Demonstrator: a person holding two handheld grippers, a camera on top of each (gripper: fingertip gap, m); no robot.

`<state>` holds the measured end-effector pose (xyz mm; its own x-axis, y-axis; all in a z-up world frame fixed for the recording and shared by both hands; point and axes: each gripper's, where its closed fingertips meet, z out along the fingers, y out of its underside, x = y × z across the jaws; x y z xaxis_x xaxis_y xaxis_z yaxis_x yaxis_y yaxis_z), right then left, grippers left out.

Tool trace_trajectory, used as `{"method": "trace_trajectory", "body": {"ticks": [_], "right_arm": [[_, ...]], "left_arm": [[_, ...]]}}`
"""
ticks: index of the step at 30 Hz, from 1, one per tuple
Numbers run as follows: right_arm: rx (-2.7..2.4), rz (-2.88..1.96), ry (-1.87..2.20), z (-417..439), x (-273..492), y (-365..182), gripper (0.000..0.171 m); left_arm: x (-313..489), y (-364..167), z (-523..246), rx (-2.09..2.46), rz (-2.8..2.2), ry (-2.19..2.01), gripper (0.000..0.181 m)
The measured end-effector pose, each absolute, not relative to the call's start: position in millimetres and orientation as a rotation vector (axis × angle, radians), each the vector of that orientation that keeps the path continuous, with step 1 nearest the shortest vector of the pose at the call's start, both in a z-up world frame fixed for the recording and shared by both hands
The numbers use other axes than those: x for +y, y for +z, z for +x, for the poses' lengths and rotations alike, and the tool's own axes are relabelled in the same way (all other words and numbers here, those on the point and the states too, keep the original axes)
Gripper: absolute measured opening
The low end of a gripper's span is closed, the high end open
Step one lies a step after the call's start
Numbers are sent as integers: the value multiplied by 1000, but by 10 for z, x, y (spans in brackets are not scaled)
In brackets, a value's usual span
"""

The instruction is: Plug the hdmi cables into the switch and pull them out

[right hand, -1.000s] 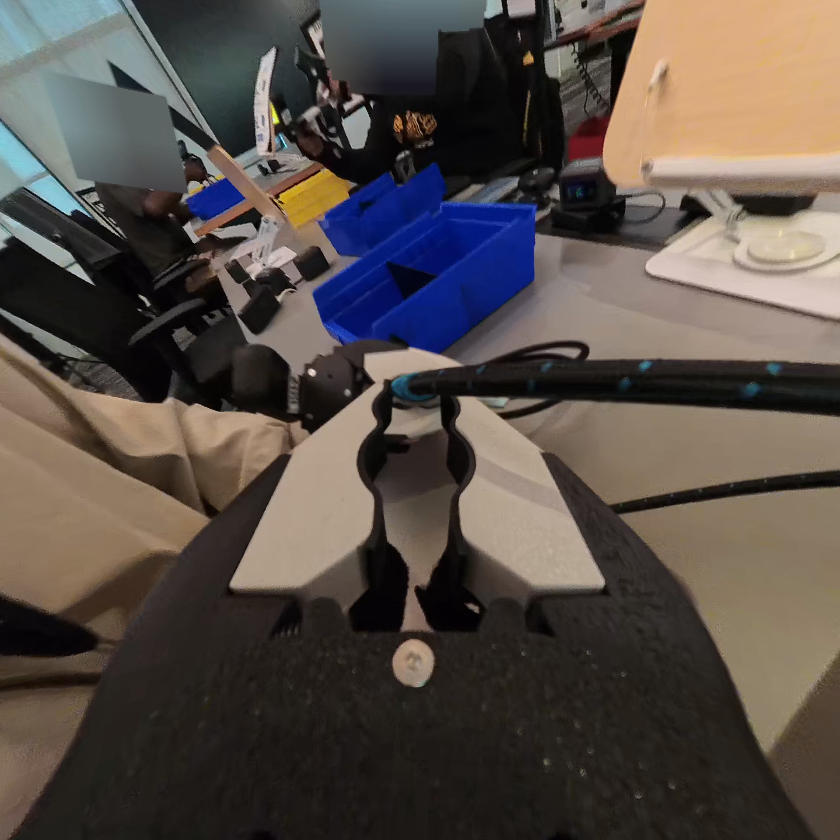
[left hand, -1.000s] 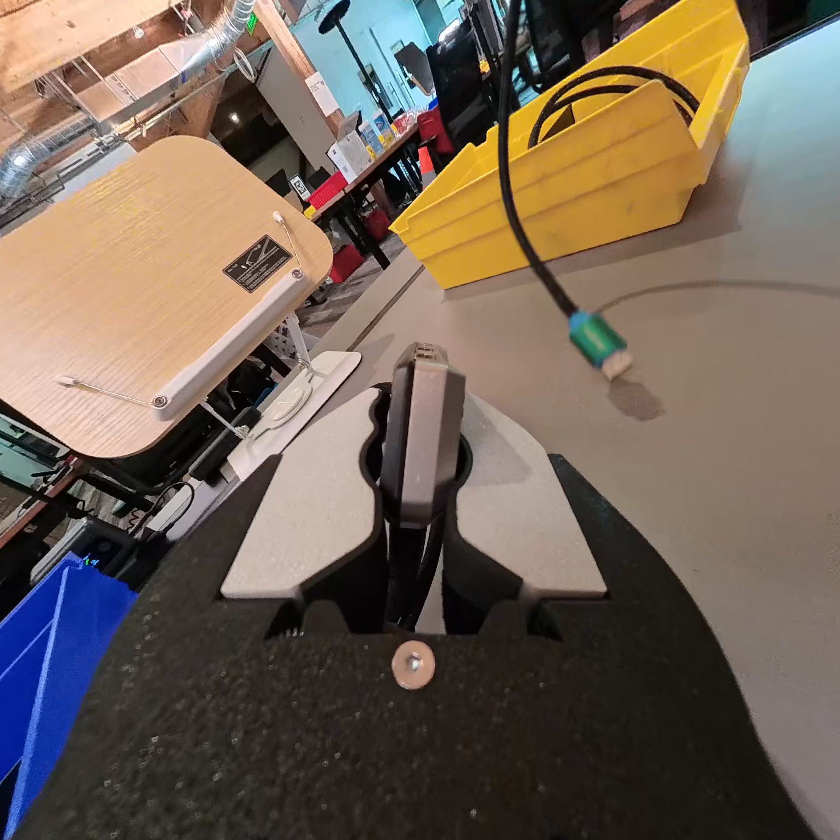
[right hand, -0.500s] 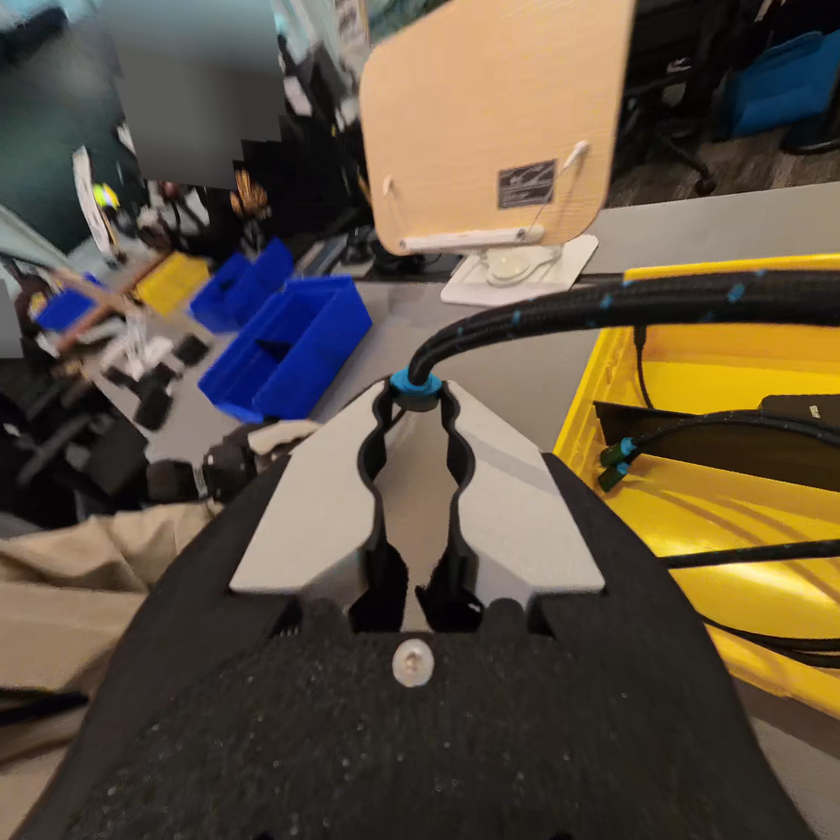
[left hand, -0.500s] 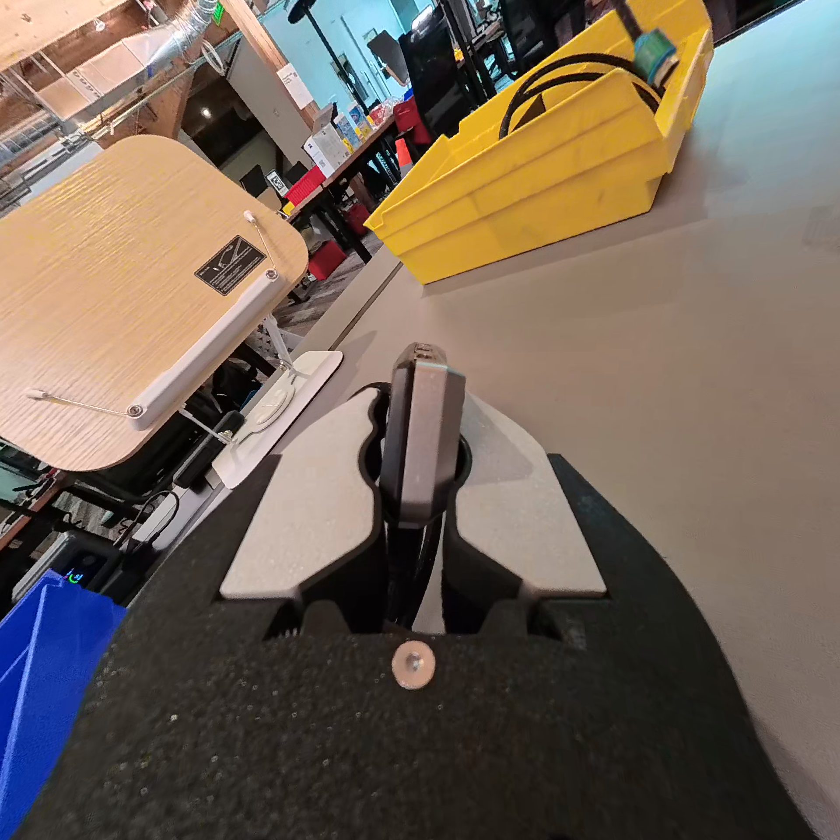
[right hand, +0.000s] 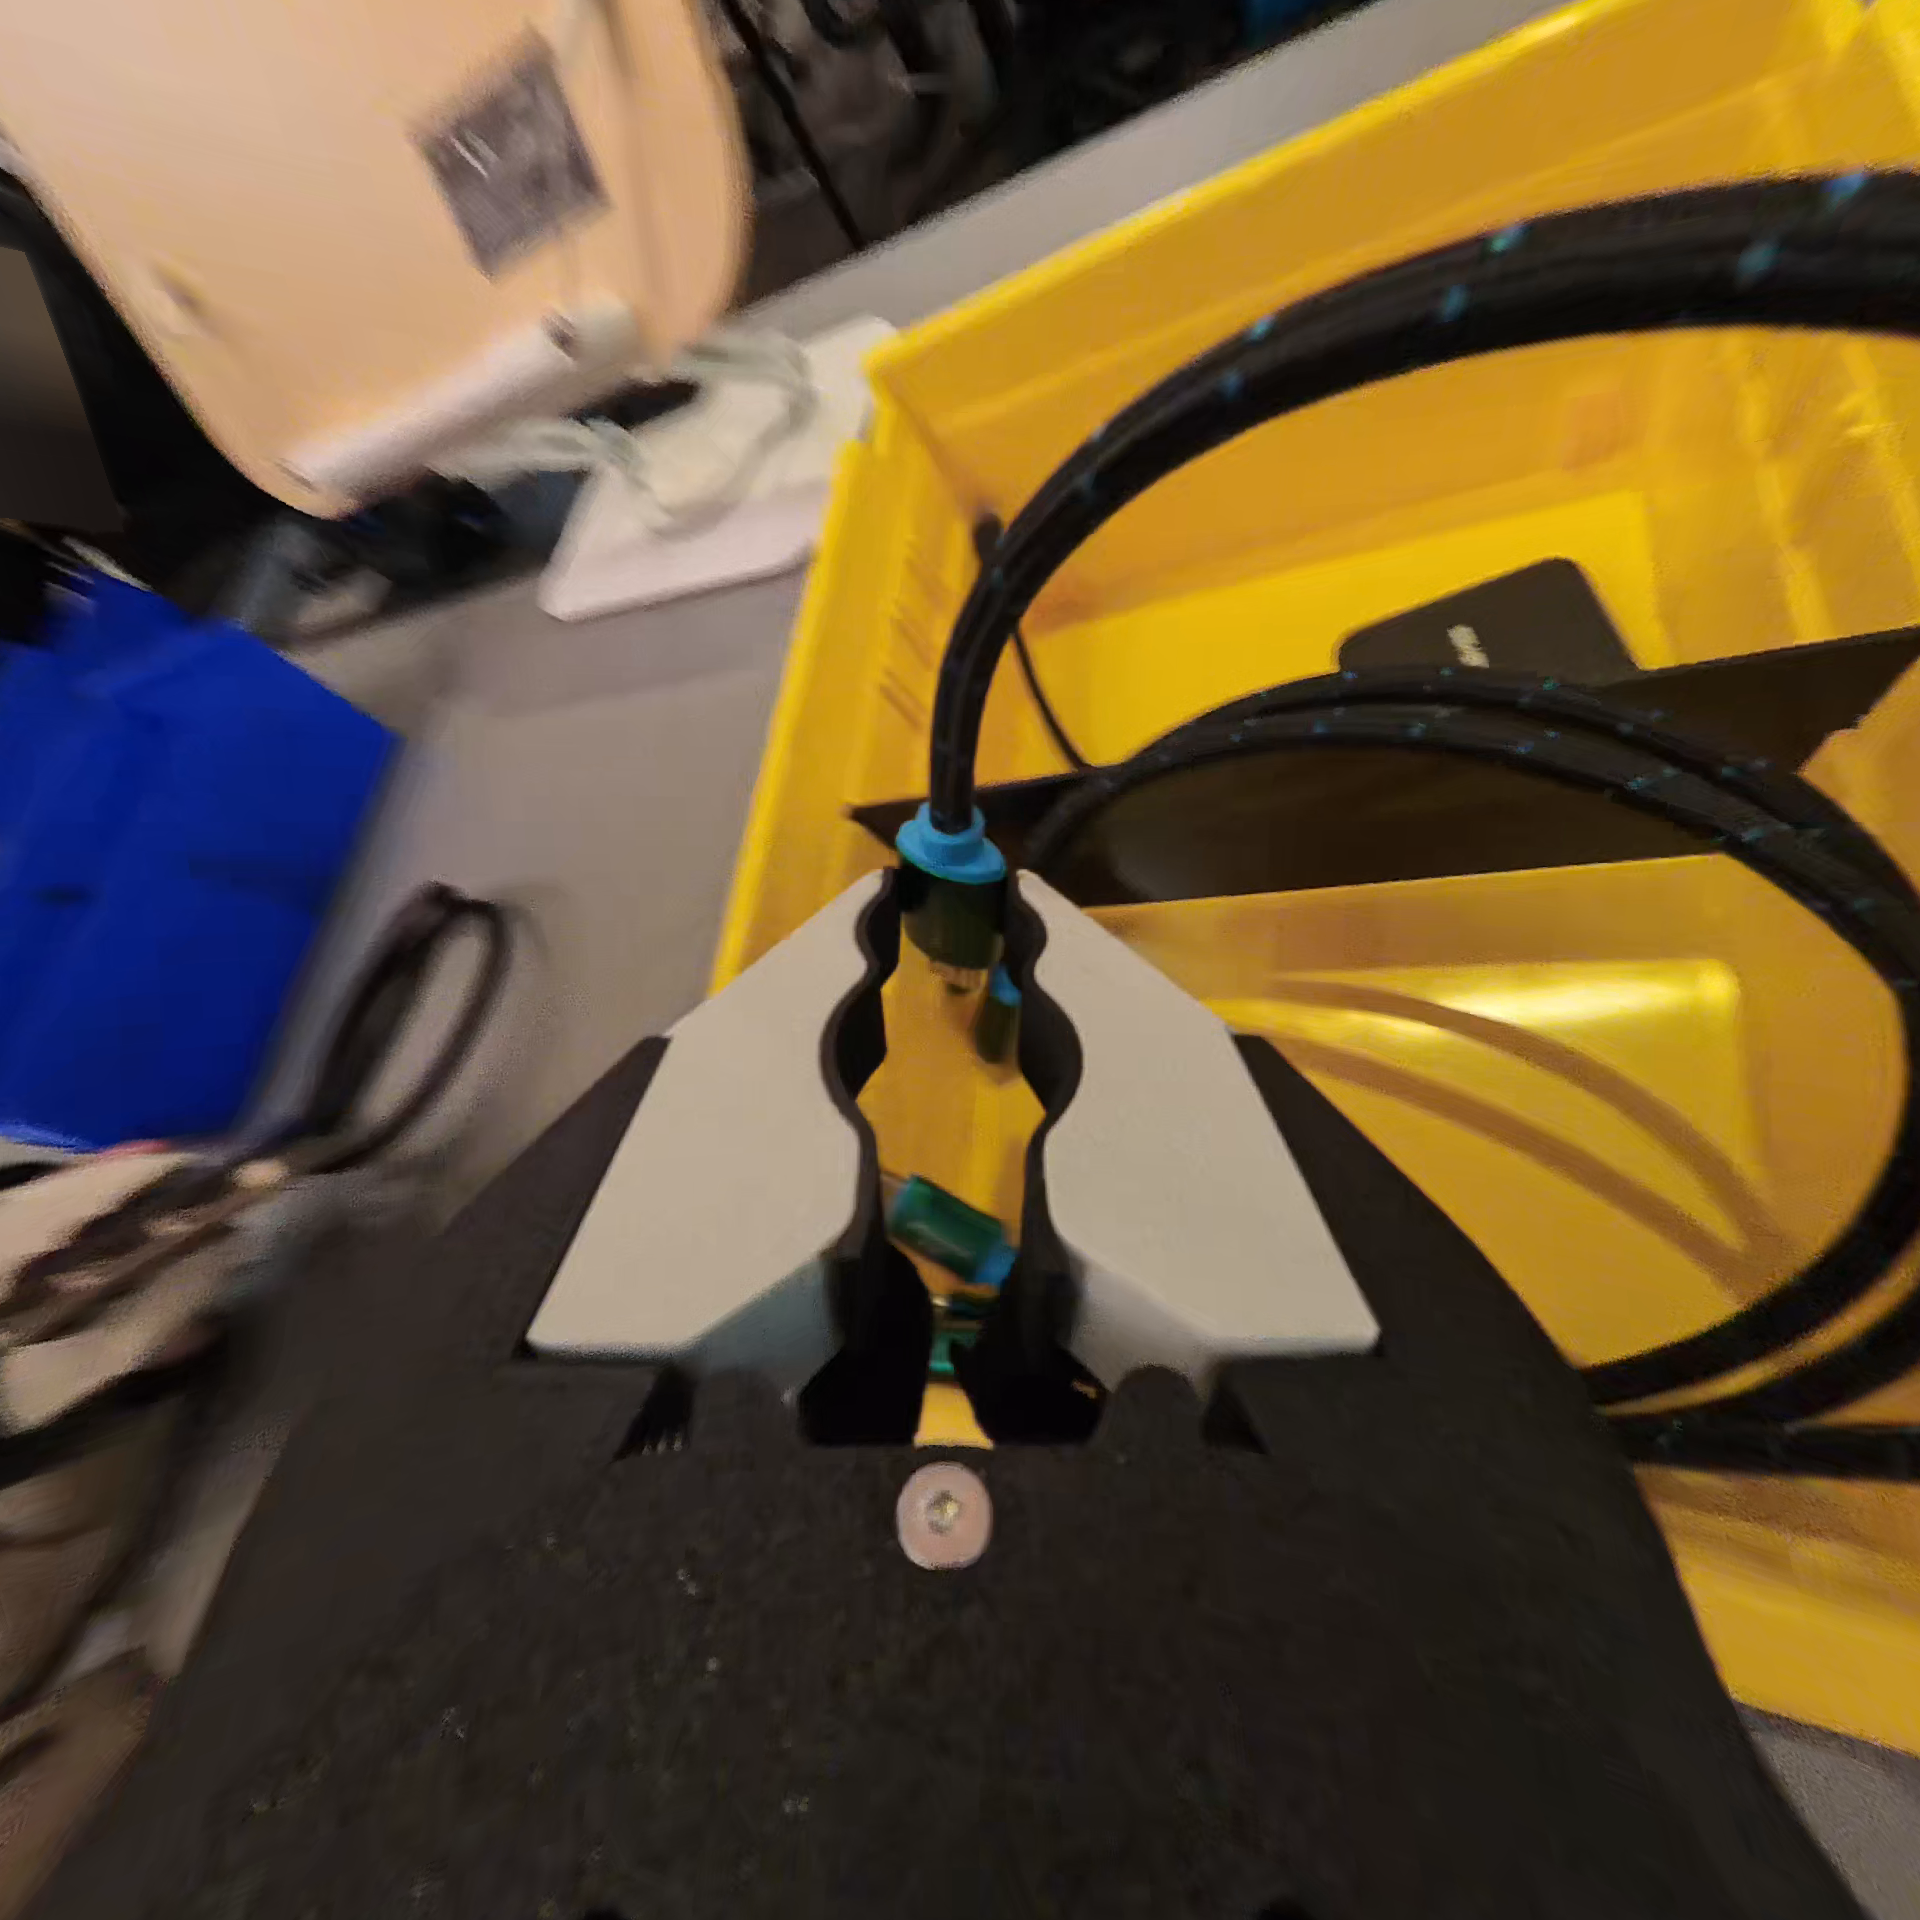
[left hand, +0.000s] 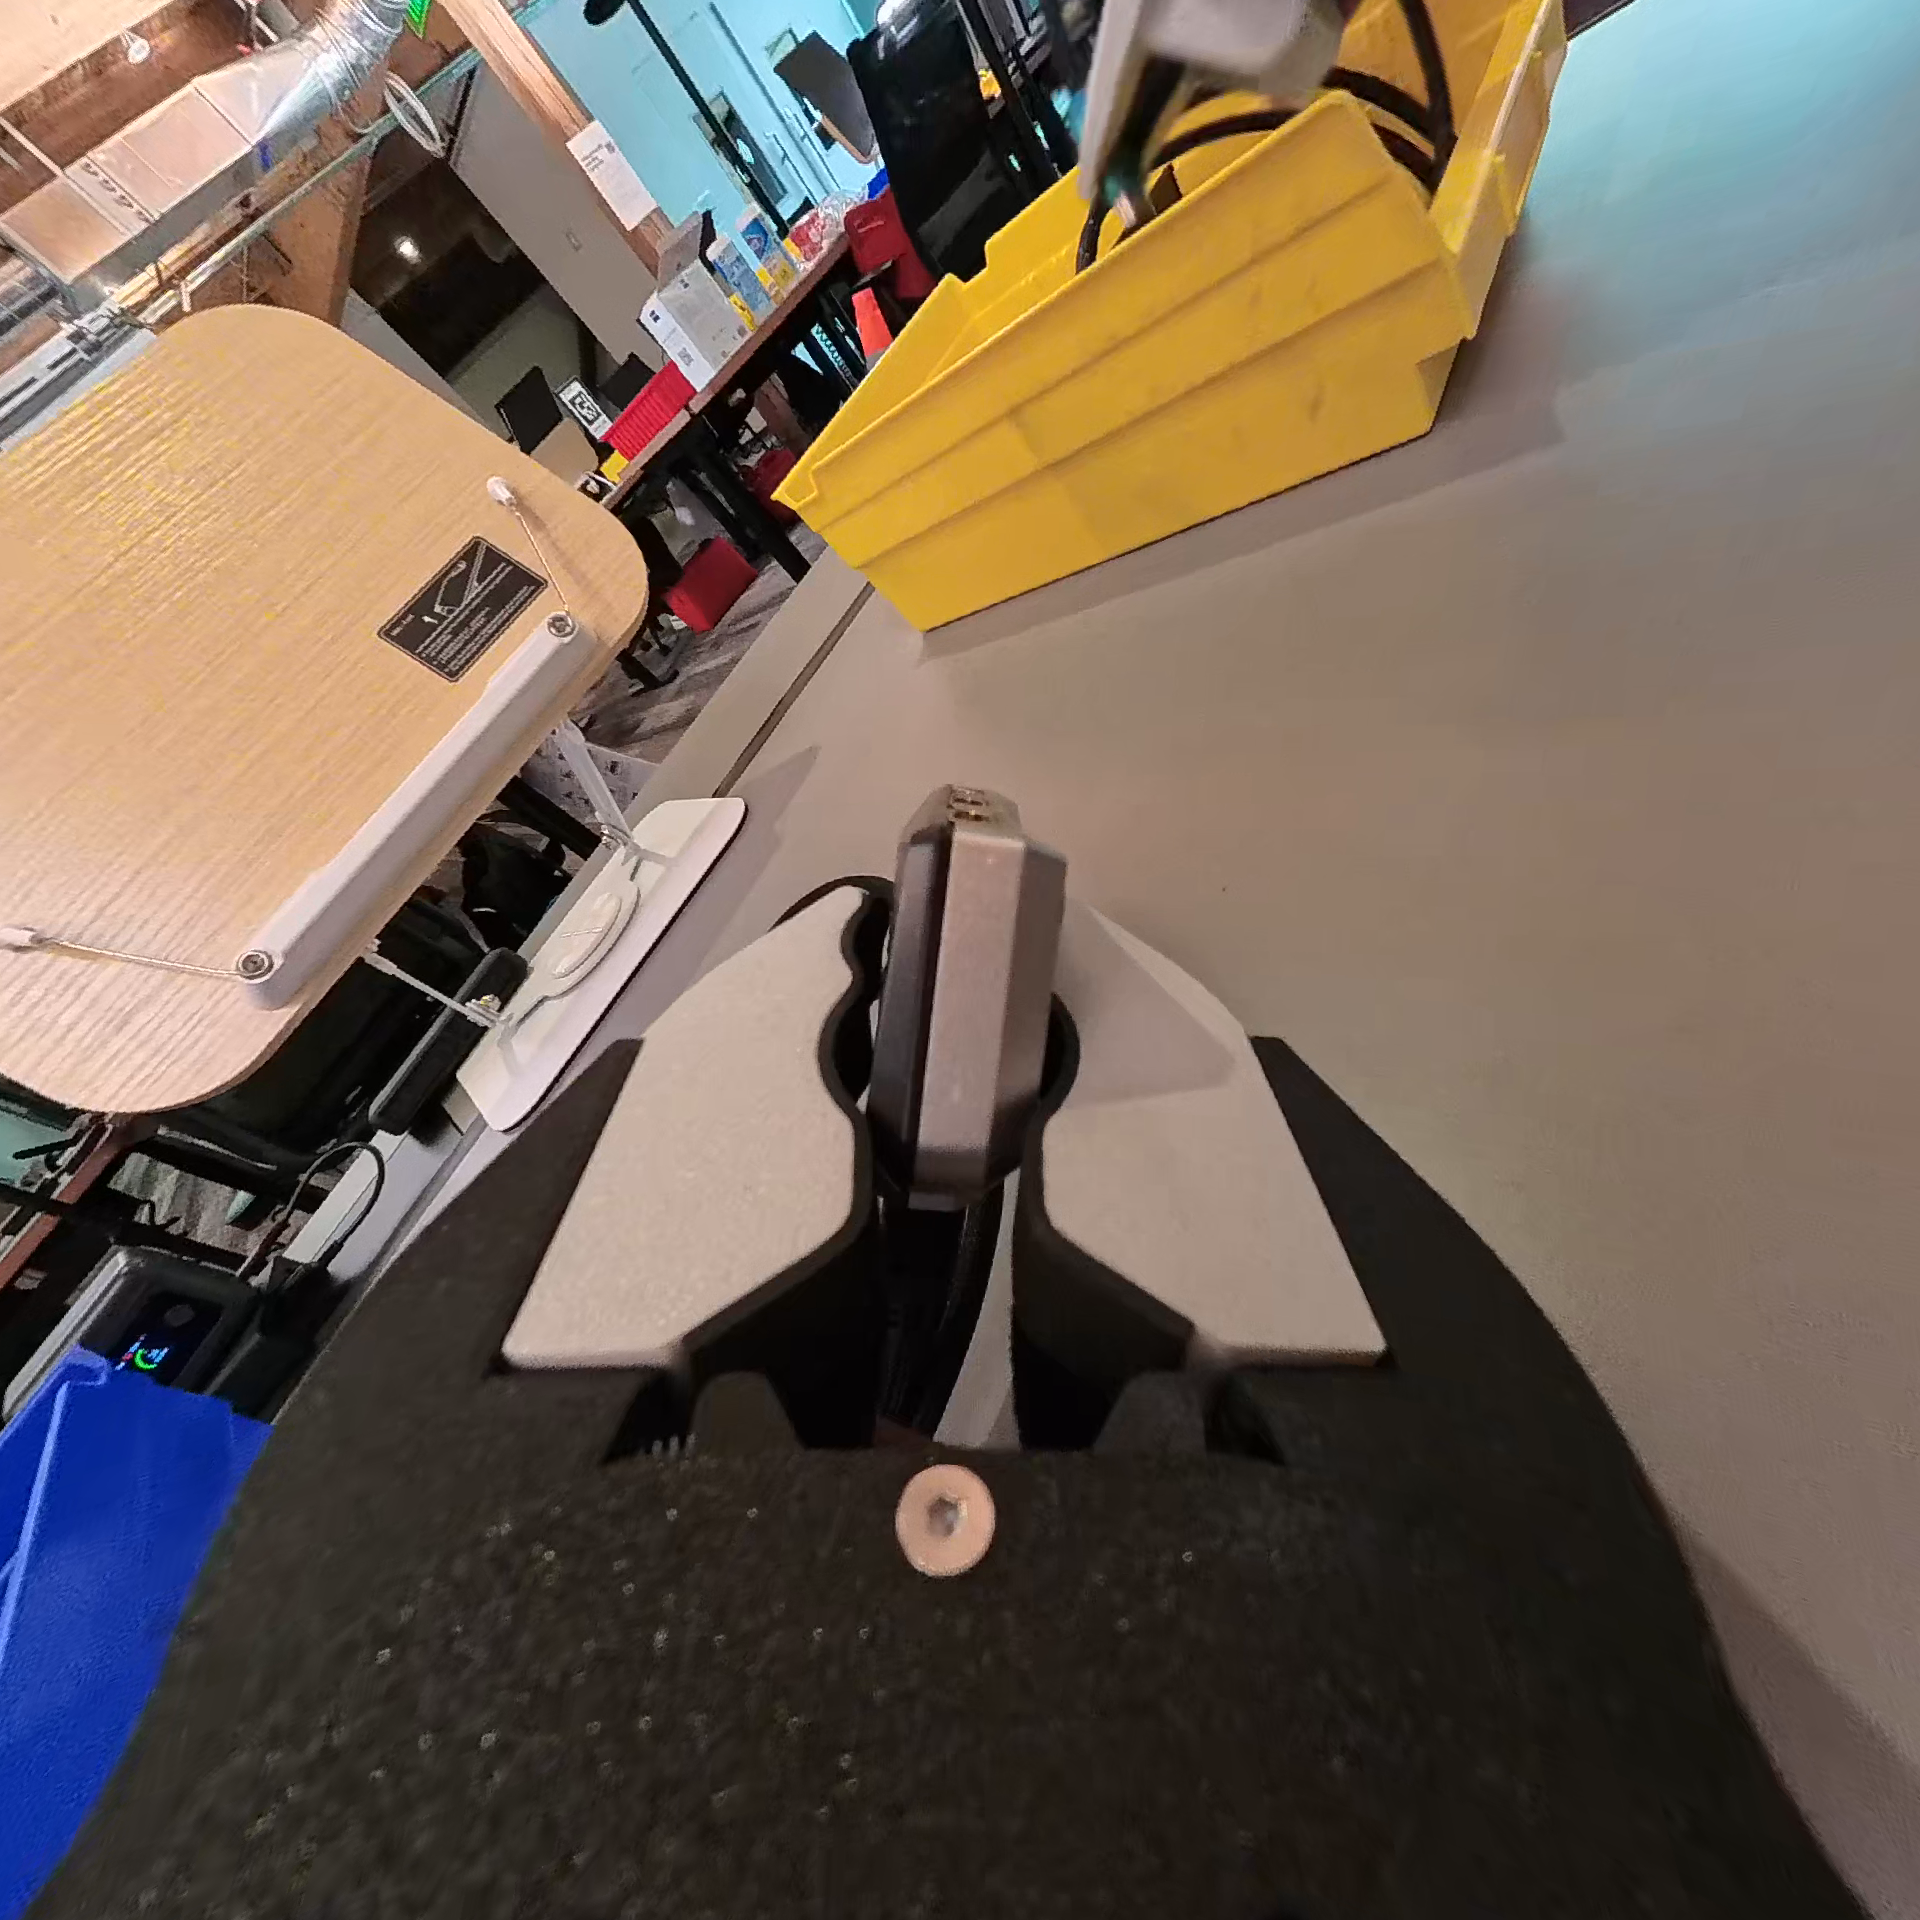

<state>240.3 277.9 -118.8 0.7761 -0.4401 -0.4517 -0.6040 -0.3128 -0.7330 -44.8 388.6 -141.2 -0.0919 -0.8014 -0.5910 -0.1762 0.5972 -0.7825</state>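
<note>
The left hand-held gripper [left hand: 961, 997] is pinching the switch [left hand: 971, 997], a slim grey box held on edge above the grey surface [left hand: 1455, 935], with its narrow port end pointing away from the camera. No plug sits in the ports that show at its far end; what hangs from its near end is too dark to tell.

The right hand-held gripper [right hand: 951, 914] hovers over the yellow bin [right hand: 1299, 1091], its tips pressed onto the plug [right hand: 951, 904] of a black braided hdmi cable [right hand: 1299, 343] just below its blue collar. The cable arcs up and round to the right, and more braided loops lie coiled in the bin along with two loose green-tipped plugs (seen through the gap between the fingers). A flat black device [right hand: 1486, 634] rests in the bin's far compartment. From the left wrist view the right tool shows only as a blurred grey shape at the top edge, over the same bin.

Judging by how things lie, the unplugging looks done for this cable: it is free of the switch and over the bin, probably about to be dropped there. What remains, I would guess, is letting the plug go and then putting the switch away. Whether other cables await their turn cannot be told.

A blue bin [right hand: 156, 862] and a tilted wooden stand [left hand: 239, 665] sit off to the left.
</note>
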Motion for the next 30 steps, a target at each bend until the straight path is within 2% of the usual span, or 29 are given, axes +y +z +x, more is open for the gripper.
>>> {"method": "trace_trajectory", "body": {"ticks": [4, 8, 14, 16, 19, 21, 26, 30], "right_arm": [[782, -2197, -29, 2501, 2785, -1623, 19], [815, -2331, -12, 2424, 2853, -1877, 29], [768, -2160, -81, 2405, 2703, -1382, 54], [670, -2017, -108, 2281, 2649, -1028, 54], [317, -1770, -25, 1673, 2780, -484, 55], [51, -1683, 60, 1086, 2917, -322, 55], [-419, -1559, 359, -287, 3295, -364, 54], [-579, -1661, 468, -851, 3591, -613, 55]], "left_arm": [[3877, -1426, -446, 1617, -833, -641, 24], [3865, -1449, -443, 1628, -824, -631, 25], [3889, -1393, -469, 1607, -829, -665, 24], [3902, -1311, -494, 1585, -833, -731, 24], [3856, -1019, -601, 1529, -784, -998, 24], [3855, -816, -694, 1488, -804, -1207, 24], [3788, -483, -902, 1394, -854, -1704, 23], [3740, -407, -950, 1367, -866, -1867, 23]]}}
